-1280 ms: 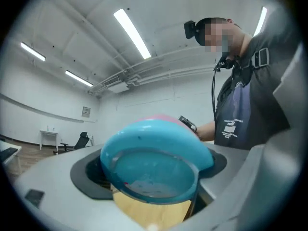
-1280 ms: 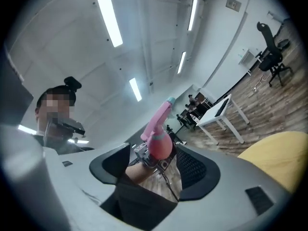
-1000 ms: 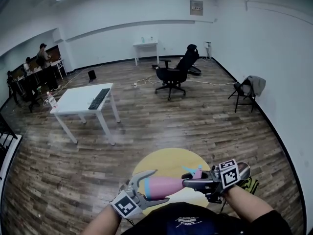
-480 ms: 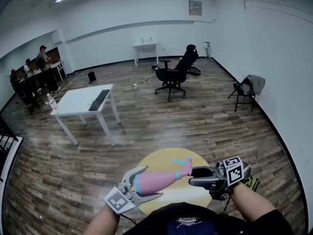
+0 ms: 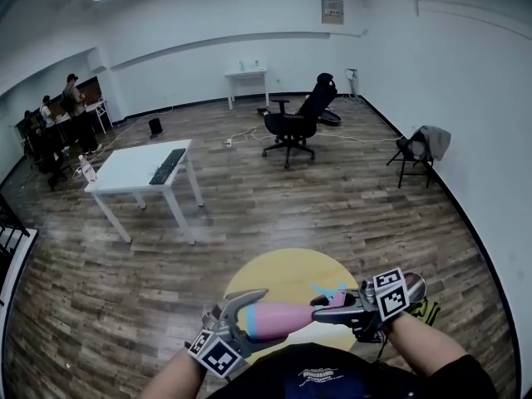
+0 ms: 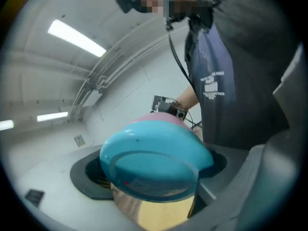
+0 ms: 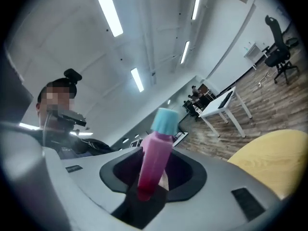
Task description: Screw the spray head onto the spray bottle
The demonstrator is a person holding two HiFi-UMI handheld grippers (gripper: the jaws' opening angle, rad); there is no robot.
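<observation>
Head view: the left gripper [image 5: 268, 316] holds the spray bottle [image 5: 287, 317] lying nearly level over the round yellow table [image 5: 283, 271]. The bottle is pink with a blue base, and the jaws clasp it around its wide end. The right gripper [image 5: 326, 307] meets it from the other side, at the spray head [image 5: 331, 293], which is pink with a teal trigger and sits at the bottle's neck. Each gripper carries a cube of black-and-white square markers. Further off stand a white table [image 5: 137, 173] with a keyboard [image 5: 169, 166] and a black office chair [image 5: 299, 121]. A small sign [image 5: 332, 11] hangs high on the wall, its print too small to read.

Left gripper view: the bottle's blue base [image 6: 154, 160] fills the space between the jaws, pressed against both pads. The person's dark shirt bears white lettering [image 6: 211, 83] that I can't make out.

Right gripper view: the jaws have just been closing and now stand narrow, clamped on the pink stem of the spray head [image 7: 155, 158], whose blue end sticks up. No label shows on the bottle or the head.
</observation>
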